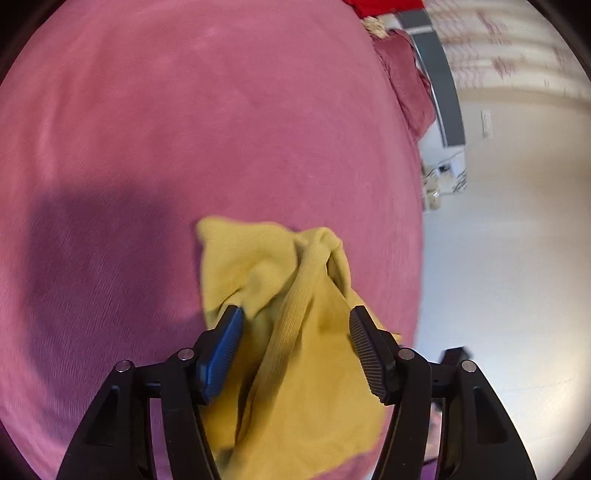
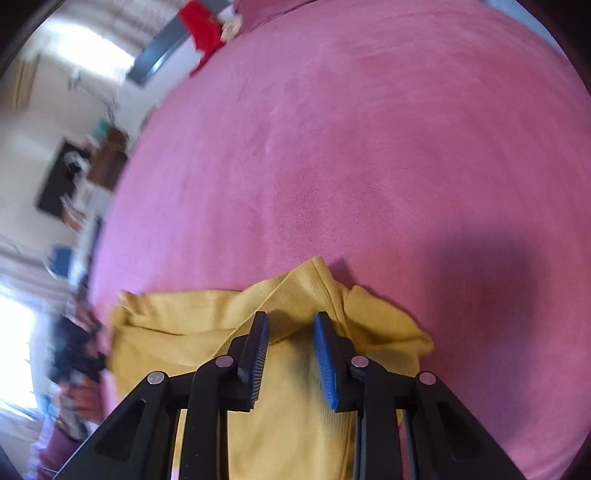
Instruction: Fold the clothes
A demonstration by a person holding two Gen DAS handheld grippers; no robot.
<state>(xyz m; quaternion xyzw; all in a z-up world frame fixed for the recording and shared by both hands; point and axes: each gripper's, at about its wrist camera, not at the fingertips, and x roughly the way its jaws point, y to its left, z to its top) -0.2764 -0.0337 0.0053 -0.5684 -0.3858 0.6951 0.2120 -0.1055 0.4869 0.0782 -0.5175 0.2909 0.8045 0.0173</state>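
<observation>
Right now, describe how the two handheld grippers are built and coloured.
Both are black plastic frames with round silver pivot pins. The left gripper carries one blue ribbed pad and one black ribbed pad; the right gripper shows blue ribbed pads. No cables or sleeves show.

I am working in a bedroom at home. A big pink blanket (image 2: 369,147) is covering the bed, a window (image 2: 92,48) is shining at the upper left, and a red cloth (image 2: 201,22) is lying at the top.
</observation>
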